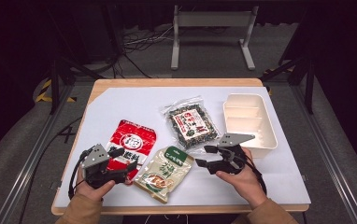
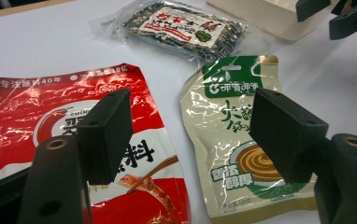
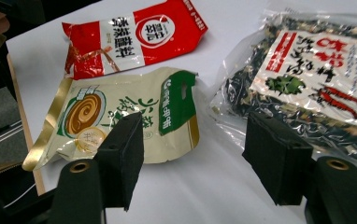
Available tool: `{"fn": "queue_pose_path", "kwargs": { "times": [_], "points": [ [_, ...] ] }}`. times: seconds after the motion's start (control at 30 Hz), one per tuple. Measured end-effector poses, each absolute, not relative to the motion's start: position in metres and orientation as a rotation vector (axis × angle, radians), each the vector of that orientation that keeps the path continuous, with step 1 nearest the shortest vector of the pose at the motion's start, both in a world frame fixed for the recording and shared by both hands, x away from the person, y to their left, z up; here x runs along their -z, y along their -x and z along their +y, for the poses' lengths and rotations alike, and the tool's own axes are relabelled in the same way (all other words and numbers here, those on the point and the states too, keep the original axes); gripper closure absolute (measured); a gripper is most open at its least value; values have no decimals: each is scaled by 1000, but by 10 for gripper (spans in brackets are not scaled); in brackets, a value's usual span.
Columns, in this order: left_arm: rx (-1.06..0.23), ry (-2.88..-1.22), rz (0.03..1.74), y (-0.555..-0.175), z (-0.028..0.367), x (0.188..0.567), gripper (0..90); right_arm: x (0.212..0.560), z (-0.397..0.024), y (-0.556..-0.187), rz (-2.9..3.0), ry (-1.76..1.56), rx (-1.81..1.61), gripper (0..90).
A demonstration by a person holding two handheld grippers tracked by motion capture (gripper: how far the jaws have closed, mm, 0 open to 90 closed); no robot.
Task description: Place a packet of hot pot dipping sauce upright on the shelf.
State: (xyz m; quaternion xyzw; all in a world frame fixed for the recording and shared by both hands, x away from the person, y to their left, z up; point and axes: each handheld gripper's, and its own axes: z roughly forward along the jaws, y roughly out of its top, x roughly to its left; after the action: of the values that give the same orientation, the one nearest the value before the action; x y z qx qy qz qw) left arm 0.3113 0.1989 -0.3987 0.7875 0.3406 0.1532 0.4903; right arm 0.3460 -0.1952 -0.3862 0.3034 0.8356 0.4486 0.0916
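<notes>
I have both grippers low over the white sheet-covered table (image 1: 120, 100), nothing gripped in either.

Left gripper (image 1: 123, 163): jaws spread wide, empty. It sits over the lower edge of the glossy red-and-white flat foil pouch (image 1: 131, 142). In the left gripper view the red pouch (image 2: 74, 140) lies under the left jaw, and the cream-and-green stand-up sauce pouch with gold trim (image 2: 232, 140) under the right jaw; the gap between the jaws is over bare table.

Right gripper (image 1: 204, 156): jaws wide apart, holding nothing, no pad touching anything. It is just right of the cream-and-green pouch (image 1: 165, 171) and just below the clear plastic bag of dark dried mix with a red-and-white label (image 1: 191, 125). In the right gripper view the cream pouch (image 3: 120, 112) lies behind the left jaw, the clear bag (image 3: 307, 79) behind the right jaw, the red pouch (image 3: 134, 37) farther off.

All three packs lie flat, red and cream pouches just beside each other, clear bag apart from both. The cream plastic divided tray (image 1: 270, 121) sits at the table's right side, near the right gripper.
</notes>
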Motion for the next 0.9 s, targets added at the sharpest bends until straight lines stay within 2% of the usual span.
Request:
{"fn": "queue_pose_path", "kwargs": {
  "times": [0.4,0.9],
  "points": [
    [-367,-1913,833,-312,199,399,302,401,-184,-356,2572,-977,-1262,375],
    [-373,-1913,830,-312,200,399,302,417,-167,-363,2676,-1015,-1185,433]
  ]
}}
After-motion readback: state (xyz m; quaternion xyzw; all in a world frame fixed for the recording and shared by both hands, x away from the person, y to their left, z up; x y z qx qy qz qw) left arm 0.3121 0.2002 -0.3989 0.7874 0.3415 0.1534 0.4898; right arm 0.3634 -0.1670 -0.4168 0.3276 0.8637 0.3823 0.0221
